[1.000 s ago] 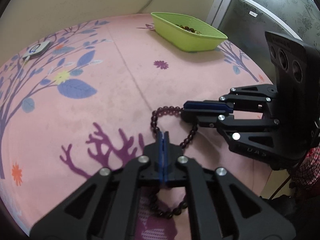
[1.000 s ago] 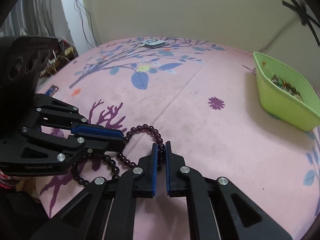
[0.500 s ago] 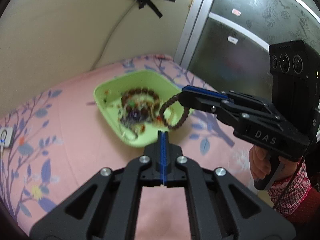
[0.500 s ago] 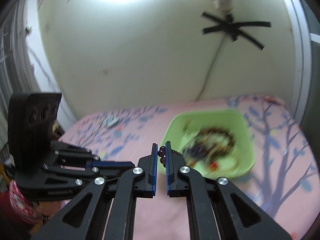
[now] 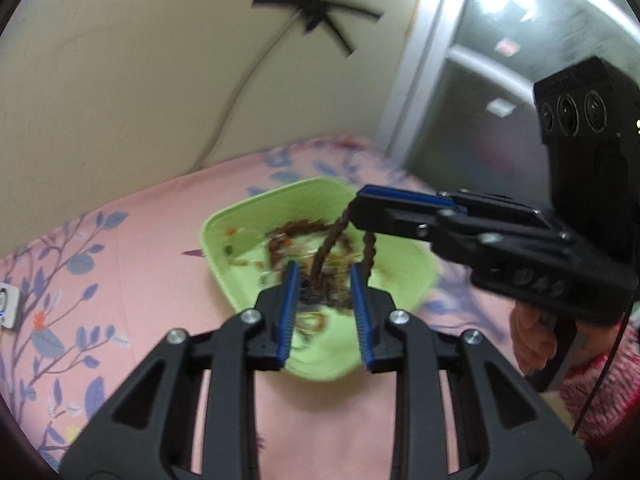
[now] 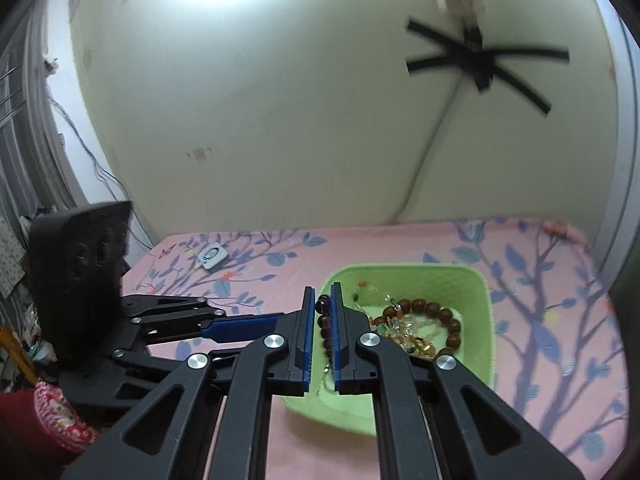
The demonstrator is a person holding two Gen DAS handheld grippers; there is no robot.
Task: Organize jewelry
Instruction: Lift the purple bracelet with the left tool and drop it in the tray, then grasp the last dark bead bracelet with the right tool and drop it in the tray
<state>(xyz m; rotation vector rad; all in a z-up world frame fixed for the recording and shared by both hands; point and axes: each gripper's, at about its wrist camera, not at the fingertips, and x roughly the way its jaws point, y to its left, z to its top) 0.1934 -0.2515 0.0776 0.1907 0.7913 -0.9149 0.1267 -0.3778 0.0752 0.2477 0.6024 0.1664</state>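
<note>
Since half a second ago my left gripper (image 5: 323, 280) has spread wide, empty. My right gripper (image 6: 323, 304) pinches the dark bead bracelet (image 5: 326, 246) between narrowly parted fingers, dangling over the green tray (image 6: 486, 320) of jewelry on the pink bedsheet (image 5: 152, 264).

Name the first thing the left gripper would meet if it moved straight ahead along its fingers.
Probably the dark bead bracelet hanging from the right gripper, just beyond the open left gripper; behind it, the green tray. Depth is uncertain.
</note>
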